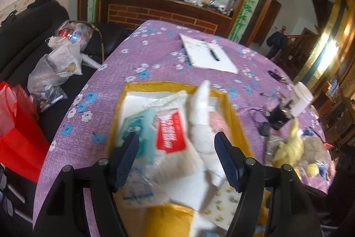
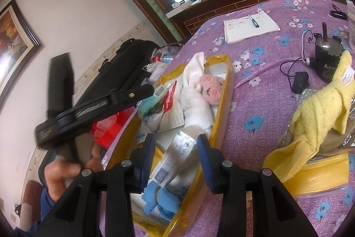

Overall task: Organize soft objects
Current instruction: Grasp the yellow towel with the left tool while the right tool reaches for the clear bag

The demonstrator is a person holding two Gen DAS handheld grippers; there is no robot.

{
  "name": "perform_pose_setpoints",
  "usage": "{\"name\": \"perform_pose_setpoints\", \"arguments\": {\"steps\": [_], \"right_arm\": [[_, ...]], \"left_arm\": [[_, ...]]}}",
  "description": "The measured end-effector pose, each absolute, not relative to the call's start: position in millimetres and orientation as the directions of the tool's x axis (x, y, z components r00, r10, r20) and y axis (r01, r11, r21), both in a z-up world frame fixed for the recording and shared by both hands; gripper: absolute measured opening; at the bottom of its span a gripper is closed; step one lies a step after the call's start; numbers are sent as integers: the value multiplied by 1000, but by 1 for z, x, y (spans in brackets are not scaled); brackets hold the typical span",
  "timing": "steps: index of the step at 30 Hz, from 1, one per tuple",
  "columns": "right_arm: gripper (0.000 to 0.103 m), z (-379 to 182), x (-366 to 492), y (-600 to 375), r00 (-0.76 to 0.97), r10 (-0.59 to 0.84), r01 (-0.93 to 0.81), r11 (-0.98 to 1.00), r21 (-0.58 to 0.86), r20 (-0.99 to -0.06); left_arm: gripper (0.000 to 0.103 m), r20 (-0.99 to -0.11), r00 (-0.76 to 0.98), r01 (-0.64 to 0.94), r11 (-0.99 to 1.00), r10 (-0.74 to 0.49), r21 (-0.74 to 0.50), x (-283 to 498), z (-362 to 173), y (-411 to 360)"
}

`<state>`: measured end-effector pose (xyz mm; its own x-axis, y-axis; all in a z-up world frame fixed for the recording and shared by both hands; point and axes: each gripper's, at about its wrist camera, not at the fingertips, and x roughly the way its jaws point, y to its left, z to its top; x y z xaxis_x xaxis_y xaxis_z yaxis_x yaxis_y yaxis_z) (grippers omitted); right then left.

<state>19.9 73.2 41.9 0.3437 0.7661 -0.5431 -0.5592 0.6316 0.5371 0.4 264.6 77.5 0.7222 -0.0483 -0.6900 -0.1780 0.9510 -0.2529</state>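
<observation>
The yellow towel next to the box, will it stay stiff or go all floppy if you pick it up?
Probably floppy: the yellow towel already droops in soft folds over a bag. It looks light and fluffy, so it shouldn't slip much. A loose end could drag against the motor beside it.

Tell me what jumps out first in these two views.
The yellow box, centre of the purple flowered tablecloth, crammed with white cloths, packets and a pink plush toy. To its right, a yellow towel draped over a bagged bundle. Both hand-held grippers, left and right, hover open over the box, holding nothing.
</observation>
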Motion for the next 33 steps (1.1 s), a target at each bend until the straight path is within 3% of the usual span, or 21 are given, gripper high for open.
{"name": "perform_pose_setpoints", "arguments": {"steps": [14, 26, 28, 33], "right_arm": [[43, 72, 11, 8, 432, 754, -473, 656, 588, -495], [43, 93, 14, -99, 570, 715, -386, 668, 636, -405], [51, 93, 18, -123, 620, 678, -351, 690, 634, -394], [53, 75, 32, -157, 656, 649, -269, 678, 684, -385]], "left_arm": [[76, -612, 777, 17, 976, -150, -218, -48, 114, 178], [77, -658, 711, 121, 965, -247, -232, -43, 92, 106], [77, -671, 701, 130, 968, -243, -215, -37, 90, 96], [80, -719, 655, 149, 973, -230, -175, -2, 85, 72]]}}
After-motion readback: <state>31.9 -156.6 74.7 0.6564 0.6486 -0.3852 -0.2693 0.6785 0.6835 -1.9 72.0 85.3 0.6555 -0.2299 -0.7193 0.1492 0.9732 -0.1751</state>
